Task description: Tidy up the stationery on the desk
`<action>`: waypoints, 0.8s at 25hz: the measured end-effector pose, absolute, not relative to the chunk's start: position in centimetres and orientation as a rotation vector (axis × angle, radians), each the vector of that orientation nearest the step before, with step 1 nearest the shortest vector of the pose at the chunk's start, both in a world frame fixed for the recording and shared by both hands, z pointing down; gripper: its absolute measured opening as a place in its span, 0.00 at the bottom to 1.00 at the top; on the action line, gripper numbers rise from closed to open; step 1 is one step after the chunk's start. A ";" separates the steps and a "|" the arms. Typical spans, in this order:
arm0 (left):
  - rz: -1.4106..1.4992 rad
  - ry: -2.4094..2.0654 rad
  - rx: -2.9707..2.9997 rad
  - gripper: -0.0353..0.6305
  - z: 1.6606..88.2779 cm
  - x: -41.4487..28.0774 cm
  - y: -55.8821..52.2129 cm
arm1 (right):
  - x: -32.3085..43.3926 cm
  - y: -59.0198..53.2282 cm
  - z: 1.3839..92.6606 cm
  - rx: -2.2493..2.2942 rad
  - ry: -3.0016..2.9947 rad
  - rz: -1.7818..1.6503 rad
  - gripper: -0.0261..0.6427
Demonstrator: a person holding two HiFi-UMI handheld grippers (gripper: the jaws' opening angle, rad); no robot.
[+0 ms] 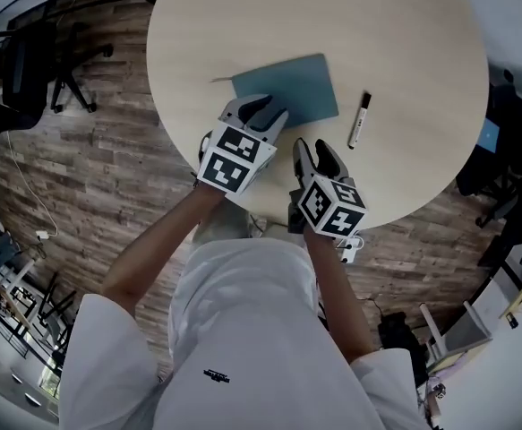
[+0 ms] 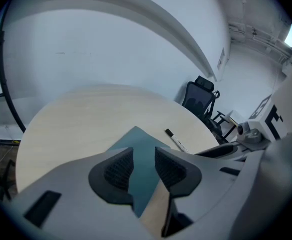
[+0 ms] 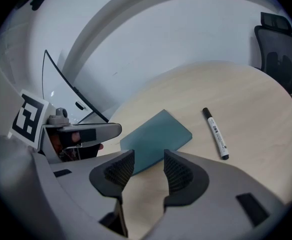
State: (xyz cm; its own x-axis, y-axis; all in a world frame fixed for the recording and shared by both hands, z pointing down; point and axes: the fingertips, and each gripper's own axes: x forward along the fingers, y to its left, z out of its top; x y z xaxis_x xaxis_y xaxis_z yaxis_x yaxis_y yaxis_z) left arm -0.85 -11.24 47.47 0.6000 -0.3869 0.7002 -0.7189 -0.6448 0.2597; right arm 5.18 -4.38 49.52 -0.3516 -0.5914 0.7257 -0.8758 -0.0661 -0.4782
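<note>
On the desk: a round pale wooden table (image 1: 404,43) is seen carrying a flat teal rectangular notebook (image 1: 296,83) and a white marker pen with a black cap (image 1: 358,121).
Hidden: in the head view, the notebook's near left corner is covered by the left gripper (image 1: 262,111). Whether its tips touch the cover cannot be told.
Cut off: part of the table's near rim is blocked by the two grippers.
Hard to make out: the print on the marker's barrel is too small to be read. A thin pale sliver (image 1: 221,80) at the notebook's far left corner cannot be identified.
Notebook: closed and plain-covered, it is laid flat and slightly askew, towards the near side of the table.
Marker: capped, it is laid flat just right of the notebook, apart from it.
Left gripper: the jaws are held apart and nothing is clamped. The notebook (image 2: 135,139) is seen through the gap.
Right gripper (image 1: 312,149): the jaws are spread wide over bare tabletop, with notebook (image 3: 156,136) and marker (image 3: 215,132) beyond them.
</note>
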 end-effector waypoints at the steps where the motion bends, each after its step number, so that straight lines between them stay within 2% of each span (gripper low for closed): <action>1: 0.836 -0.869 2.301 0.24 47.8 -0.8 -11.8 | 5.0 -4.8 50.0 1.584 -1.923 1.385 0.31; 16: 1.035 -0.820 2.364 0.27 55.7 -1.4 -18.8 | 2.4 -7.1 56.1 1.609 -1.808 1.561 0.31; 20: 1.096 -0.746 2.353 0.33 57.5 -1.7 -19.0 | 2.1 -7.2 57.0 1.614 -1.788 1.613 0.31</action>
